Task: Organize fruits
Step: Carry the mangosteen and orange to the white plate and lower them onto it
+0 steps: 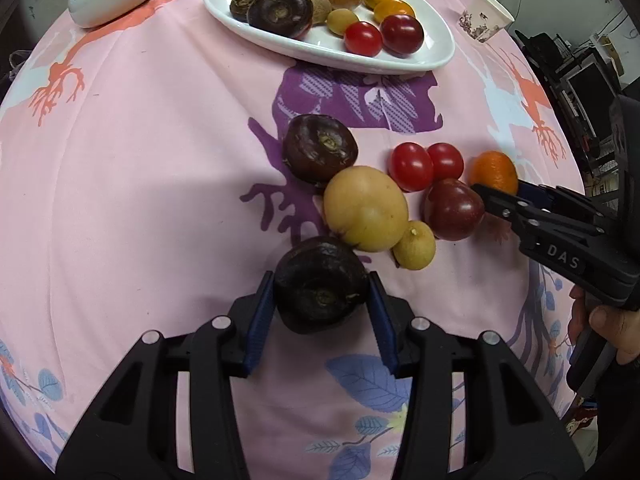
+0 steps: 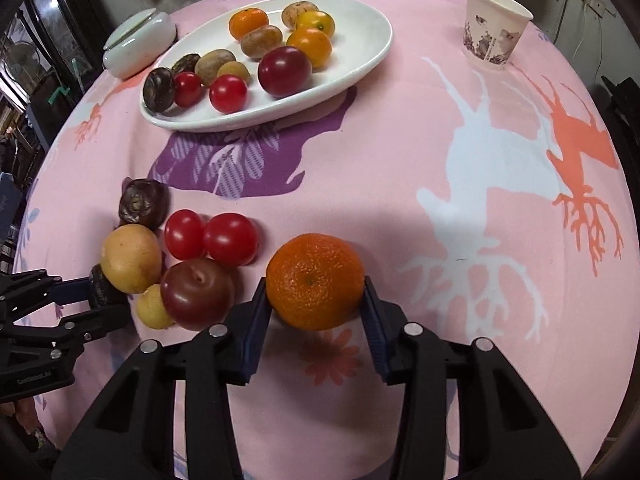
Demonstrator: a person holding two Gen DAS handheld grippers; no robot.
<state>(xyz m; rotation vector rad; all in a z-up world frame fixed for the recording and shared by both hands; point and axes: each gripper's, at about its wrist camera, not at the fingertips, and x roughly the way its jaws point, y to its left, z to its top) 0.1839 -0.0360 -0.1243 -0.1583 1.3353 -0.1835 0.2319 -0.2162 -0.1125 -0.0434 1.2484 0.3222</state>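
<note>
My left gripper (image 1: 320, 292) is shut on a dark brown-purple fruit (image 1: 320, 280) low over the pink cloth, with both blue pads against its sides. My right gripper (image 2: 315, 304) is shut on an orange mandarin (image 2: 315, 280), which in the left wrist view shows as the mandarin (image 1: 494, 170) at the right of the heap. Between them lie a second dark fruit (image 1: 320, 148), a big yellow fruit (image 1: 364, 208), a small yellow one (image 1: 414, 245), two red tomatoes (image 1: 412, 166) and a dark red one (image 1: 454, 208). The white oval plate (image 2: 360, 60) at the far side holds several fruits.
A paper cup (image 2: 494, 32) stands at the far right of the round table. A white lidded ceramic jar (image 2: 140, 42) sits left of the plate. A person's hand (image 1: 612, 320) grips the right tool. The cloth's right half is bare.
</note>
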